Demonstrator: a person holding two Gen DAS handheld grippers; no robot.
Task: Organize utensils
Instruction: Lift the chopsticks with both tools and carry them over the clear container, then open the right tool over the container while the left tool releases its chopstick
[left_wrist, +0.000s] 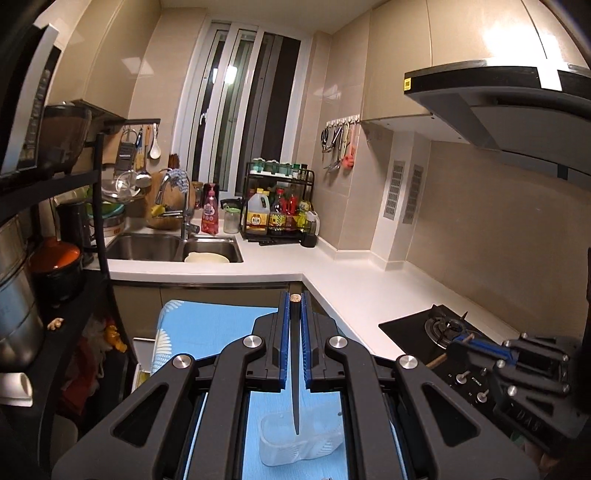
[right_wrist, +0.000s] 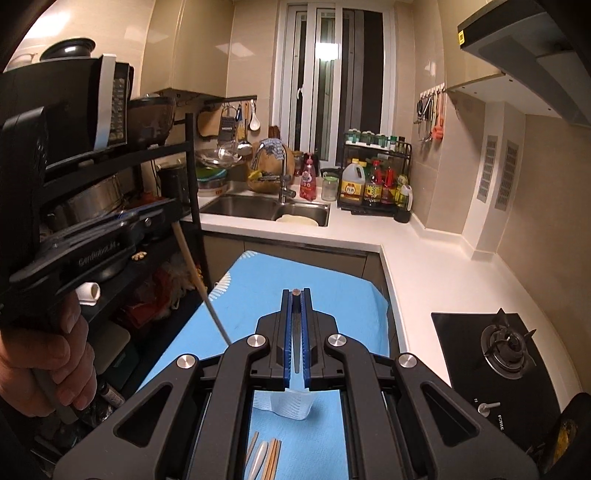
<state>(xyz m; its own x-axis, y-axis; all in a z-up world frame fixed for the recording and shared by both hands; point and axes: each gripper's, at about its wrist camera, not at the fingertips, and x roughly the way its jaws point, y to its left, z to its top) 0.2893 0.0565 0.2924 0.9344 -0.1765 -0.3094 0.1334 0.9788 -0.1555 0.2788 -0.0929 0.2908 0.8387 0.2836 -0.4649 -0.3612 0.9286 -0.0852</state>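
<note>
Grippers are each pinching one chopstick: left gripper (left_wrist: 295, 300) and right gripper (right_wrist: 296, 293) are hovering above the translucent holder (left_wrist: 301, 441) on the blue mat (right_wrist: 317, 291).

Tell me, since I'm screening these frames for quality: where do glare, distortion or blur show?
Left wrist view: glare blows out the upper cabinet; fisheye bends the window frame. Right wrist view: a glare patch on the wall tile; the left tongs and hand at the edge look soft; the counter curves.
</note>
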